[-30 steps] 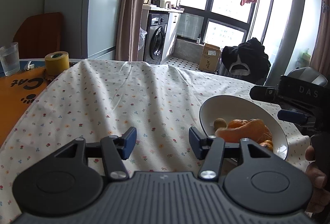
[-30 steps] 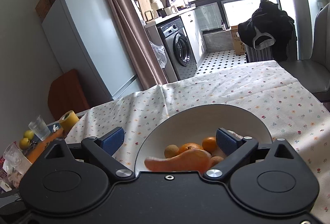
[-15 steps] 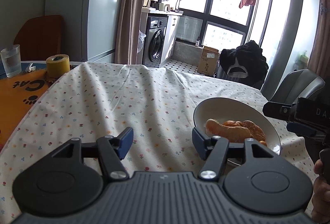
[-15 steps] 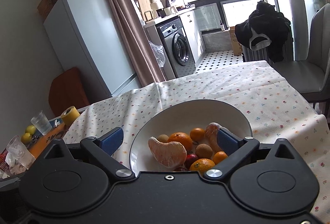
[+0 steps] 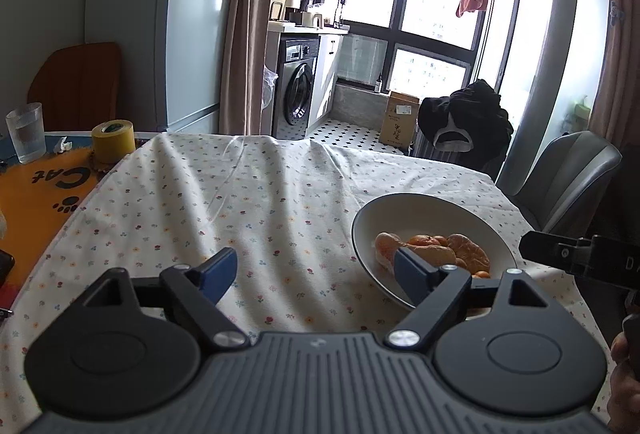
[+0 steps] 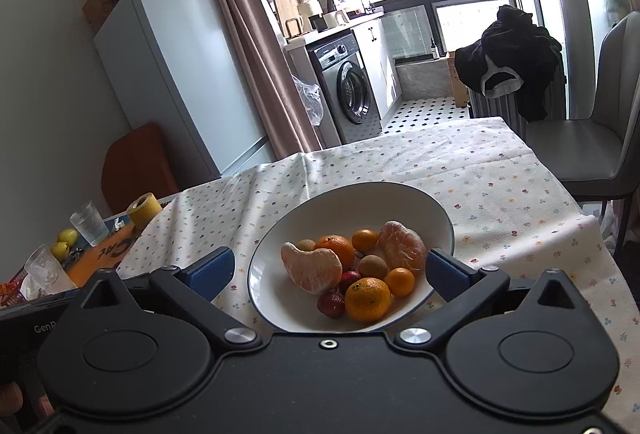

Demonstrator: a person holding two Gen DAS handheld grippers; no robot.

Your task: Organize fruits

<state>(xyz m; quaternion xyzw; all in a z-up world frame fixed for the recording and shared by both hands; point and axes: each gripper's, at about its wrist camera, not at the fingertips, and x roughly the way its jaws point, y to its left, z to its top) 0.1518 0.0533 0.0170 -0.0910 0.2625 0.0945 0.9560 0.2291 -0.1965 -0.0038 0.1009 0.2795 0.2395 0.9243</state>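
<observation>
Both the right gripper (image 6: 330, 270) and left gripper (image 5: 316, 270) gape wide, empty; the peeled pomelo segments (image 6: 312, 270) (soft, easily bruised) just ahead in the bowl (image 6: 344, 202) likely want a gentle hold across their thick middle.

Daylight enters through large dark-framed windows (image 5: 404, 14) at the far side. A tall pale fridge (image 6: 176, 74) stands against the wall beside a brown curtain (image 5: 240, 22). A washing machine (image 6: 352, 82) sits under the counter. Floor tiles are black-and-white patterned (image 6: 424, 114). A grey chair (image 6: 592, 138) stands by the table.
</observation>
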